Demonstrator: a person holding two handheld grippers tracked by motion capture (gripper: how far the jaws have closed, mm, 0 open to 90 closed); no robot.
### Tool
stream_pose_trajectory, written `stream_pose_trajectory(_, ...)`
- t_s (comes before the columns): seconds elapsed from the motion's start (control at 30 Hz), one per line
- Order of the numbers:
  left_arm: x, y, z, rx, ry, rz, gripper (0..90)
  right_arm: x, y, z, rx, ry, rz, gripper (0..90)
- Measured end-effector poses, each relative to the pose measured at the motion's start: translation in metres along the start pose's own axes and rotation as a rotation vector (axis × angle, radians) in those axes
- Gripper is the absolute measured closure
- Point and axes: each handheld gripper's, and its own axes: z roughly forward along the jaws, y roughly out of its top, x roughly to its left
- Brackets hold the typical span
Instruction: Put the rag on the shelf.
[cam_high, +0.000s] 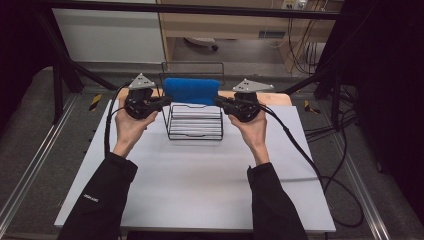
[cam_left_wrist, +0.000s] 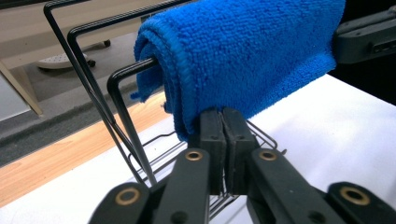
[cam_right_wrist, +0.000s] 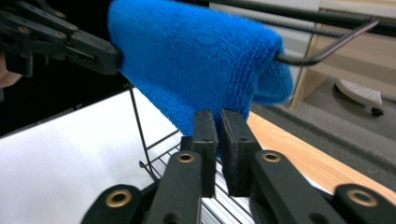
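Two black-sleeved forearms reach over one white table (cam_high: 200, 190). Left gripper (cam_high: 161, 102) pinches the left lower corner of one blue microfibre towel (cam_high: 191, 90), its jaws pressed together on the cloth. That towel hangs over one black wire rack (cam_high: 196, 122) mid-table. Right gripper (cam_high: 223, 103) pinches the right corner, jaws nearly together.
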Motion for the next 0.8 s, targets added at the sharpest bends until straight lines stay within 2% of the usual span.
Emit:
stream_pose_trajectory(0.17,0.003,-0.004,-0.01,-0.004,0.006,-0.017,76.2,0.003,0.004,-0.019,-0.036,0.006,0.004,74.1)
stream_pose_trajectory(0.27,0.005,-0.009,-0.015,0.005,0.012,-0.026,68.6,0.005,0.006,-0.03,-0.031,0.008,0.009,66.5)
stream_pose_trajectory(0.3,0.005,-0.011,-0.017,0.006,0.009,-0.029,66.4,0.005,0.007,-0.034,-0.03,0.004,0.005,62.6)
stream_pose_trajectory(0.33,0.006,-0.013,-0.019,0.009,0.003,-0.031,61.2,0.006,0.006,-0.041,-0.034,0.0,0.014,54.6)
stream_pose_trajectory(0.37,0.006,-0.016,-0.02,0.012,-0.004,-0.033,61.2,0.006,0.006,-0.041,-0.034,0.0,0.014,54.6)
stream_pose_trajectory(0.4,0.006,-0.019,-0.021,0.013,-0.007,-0.035,58.3,0.006,0.005,-0.044,-0.037,-0.002,0.024,50.6)
stream_pose_trajectory(0.6,0.005,-0.043,-0.025,0.043,-0.018,-0.024,42.6,0.005,-0.008,-0.056,0.003,-0.023,0.037,32.4)
stream_pose_trajectory(0.8,0.004,-0.07,-0.028,0.056,-0.031,-0.045,30.0,-0.001,-0.028,-0.062,0.048,-0.026,0.07,17.9)
